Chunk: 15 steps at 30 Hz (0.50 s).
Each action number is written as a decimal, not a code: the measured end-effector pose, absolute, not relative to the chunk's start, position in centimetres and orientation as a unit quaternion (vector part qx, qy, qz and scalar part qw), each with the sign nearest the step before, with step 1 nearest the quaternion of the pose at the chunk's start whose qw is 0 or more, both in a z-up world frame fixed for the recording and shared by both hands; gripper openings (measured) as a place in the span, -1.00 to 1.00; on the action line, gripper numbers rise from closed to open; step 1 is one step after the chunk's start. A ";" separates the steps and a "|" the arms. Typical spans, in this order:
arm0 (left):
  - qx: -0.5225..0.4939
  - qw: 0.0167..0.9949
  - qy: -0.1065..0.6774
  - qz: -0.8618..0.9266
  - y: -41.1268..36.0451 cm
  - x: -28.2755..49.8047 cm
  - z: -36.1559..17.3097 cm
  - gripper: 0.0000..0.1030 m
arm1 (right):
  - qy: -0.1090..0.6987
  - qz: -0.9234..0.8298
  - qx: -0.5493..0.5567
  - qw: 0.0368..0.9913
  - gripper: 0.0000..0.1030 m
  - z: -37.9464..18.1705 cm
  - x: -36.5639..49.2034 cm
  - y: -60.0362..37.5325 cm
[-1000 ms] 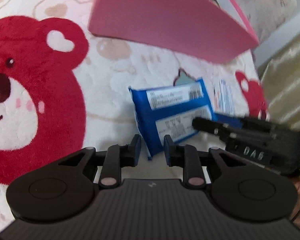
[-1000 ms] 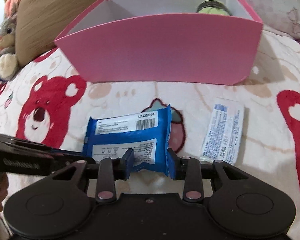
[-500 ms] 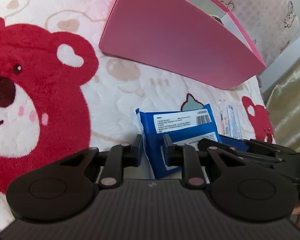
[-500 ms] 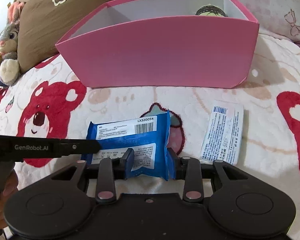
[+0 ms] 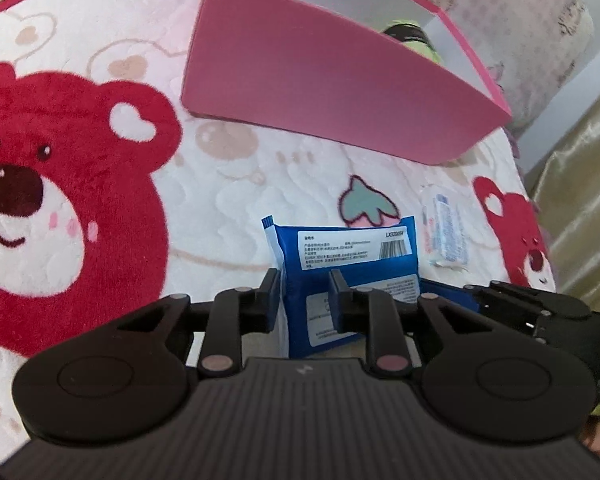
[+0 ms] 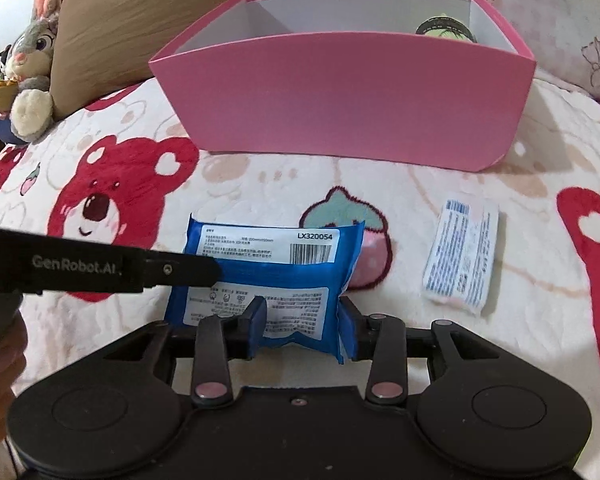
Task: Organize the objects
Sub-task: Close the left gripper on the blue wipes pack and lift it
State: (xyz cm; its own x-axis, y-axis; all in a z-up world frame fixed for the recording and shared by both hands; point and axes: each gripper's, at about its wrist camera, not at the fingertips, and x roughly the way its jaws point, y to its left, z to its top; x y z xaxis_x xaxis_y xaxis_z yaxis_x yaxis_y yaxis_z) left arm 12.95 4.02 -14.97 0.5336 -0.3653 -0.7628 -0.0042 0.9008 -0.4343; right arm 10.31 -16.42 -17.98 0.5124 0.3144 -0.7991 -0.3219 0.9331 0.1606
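Observation:
A blue wipes pack (image 6: 272, 268) with white labels hangs just above the bear blanket (image 6: 140, 152), held from both ends. My left gripper (image 5: 303, 300) is shut on its left edge; from the right wrist view it (image 6: 204, 274) reaches in as a black bar. My right gripper (image 6: 301, 320) has the pack's near right part between its pads, which still touch it while the jaws are opening. It (image 5: 475, 300) shows low on the right from the left wrist. The pink box (image 6: 347, 100) stands open behind, a green-and-black item (image 6: 443, 30) inside at the right.
A white sachet (image 6: 461, 256) lies on the blanket right of the pack. A brown pillow (image 6: 140, 12) and a plush rabbit (image 6: 32, 64) sit at the back left. A gold curtain (image 5: 579, 200) hangs past the bed's right edge. A hand (image 6: 0, 360) grips the left tool.
The left gripper has risen and tipped back with the pack, so the pink box's inside comes into view. The right jaws stand slightly wider around the pack.

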 end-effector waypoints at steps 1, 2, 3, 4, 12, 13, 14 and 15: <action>-0.191 0.853 0.473 -0.107 3.9 12.8 -14.6 -0.56 | 0.456 0.185 -0.008 0.870 -0.10 -17.7 9.9 -16.3; -0.186 0.854 0.474 -0.110 3.8 12.5 -14.1 -0.54 | 0.453 0.188 -0.013 0.871 -0.06 -17.3 9.5 -16.2; -0.182 0.854 0.473 -0.114 3.6 12.3 -13.7 -0.53 | 0.450 0.192 -0.021 0.872 -0.01 -17.0 9.1 -16.1; -0.177 0.854 0.474 -0.118 3.5 12.0 -13.3 -0.49 | 0.447 0.195 -0.025 0.873 0.00 -16.8 8.8 -16.0; -0.139 0.853 0.482 -0.146 2.5 9.8 -9.3 -0.40 | 0.454 0.215 0.001 0.865 0.12 -14.5 6.1 -17.0; -0.137 0.852 0.482 -0.152 2.3 9.4 -8.8 -0.40 | 0.451 0.218 -0.004 0.865 0.13 -14.2 5.6 -17.1; -0.135 0.850 0.484 -0.159 2.2 9.1 -8.4 -0.40 | 0.446 0.218 -0.012 0.868 0.13 -13.8 5.1 -17.2; -0.137 0.846 0.488 -0.165 2.1 8.9 -8.3 -0.40 | 0.442 0.216 -0.017 0.870 0.13 -13.6 4.8 -17.4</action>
State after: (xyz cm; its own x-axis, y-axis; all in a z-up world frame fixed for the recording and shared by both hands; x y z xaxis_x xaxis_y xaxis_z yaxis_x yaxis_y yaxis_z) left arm 8.88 2.11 -8.26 0.4702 -0.4127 -0.7802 0.1451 0.9081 -0.3929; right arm 4.78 -17.40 -13.55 0.5154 0.3617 -0.7768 -0.3912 0.9059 0.1622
